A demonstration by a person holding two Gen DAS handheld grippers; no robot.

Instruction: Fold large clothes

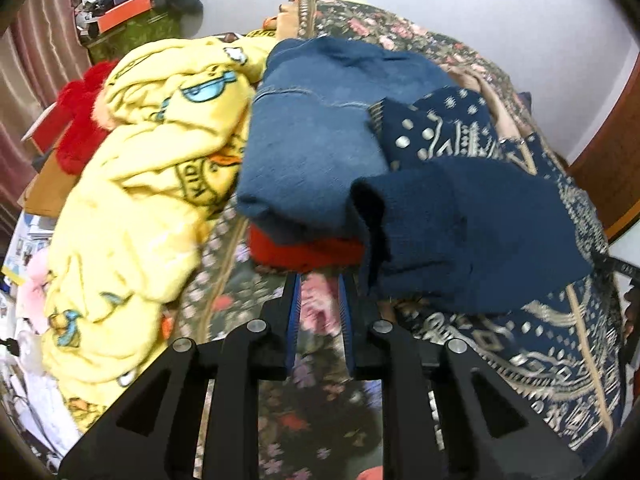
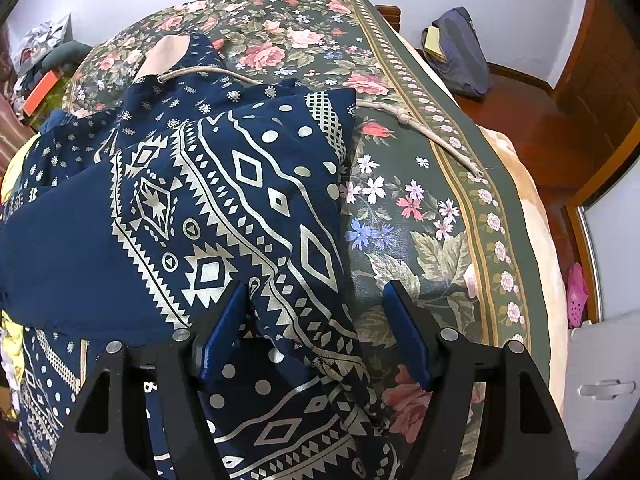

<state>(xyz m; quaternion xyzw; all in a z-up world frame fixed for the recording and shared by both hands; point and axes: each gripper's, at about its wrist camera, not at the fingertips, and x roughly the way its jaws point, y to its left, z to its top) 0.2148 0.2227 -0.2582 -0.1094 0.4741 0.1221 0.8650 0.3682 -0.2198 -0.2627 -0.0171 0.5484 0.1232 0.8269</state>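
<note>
A large navy garment with a silver geometric print (image 2: 224,200) lies partly folded on the floral bed cover (image 2: 420,208); it also shows in the left wrist view (image 1: 520,272). Its beige drawstring (image 2: 420,128) trails across the cover. My right gripper (image 2: 316,312) is open, its jaws wide apart over the garment's right edge, holding nothing. My left gripper (image 1: 318,300) has its jaws a narrow gap apart with nothing between them, above the cover and left of the garment's plain navy fold (image 1: 460,236).
A folded blue denim piece (image 1: 316,136) rests on a red cloth (image 1: 304,250). A yellow cartoon blanket (image 1: 140,208) is heaped at the left. Clutter and an orange box (image 1: 124,12) stand behind. A wooden floor (image 2: 532,120) and a dark bag (image 2: 460,48) are right of the bed.
</note>
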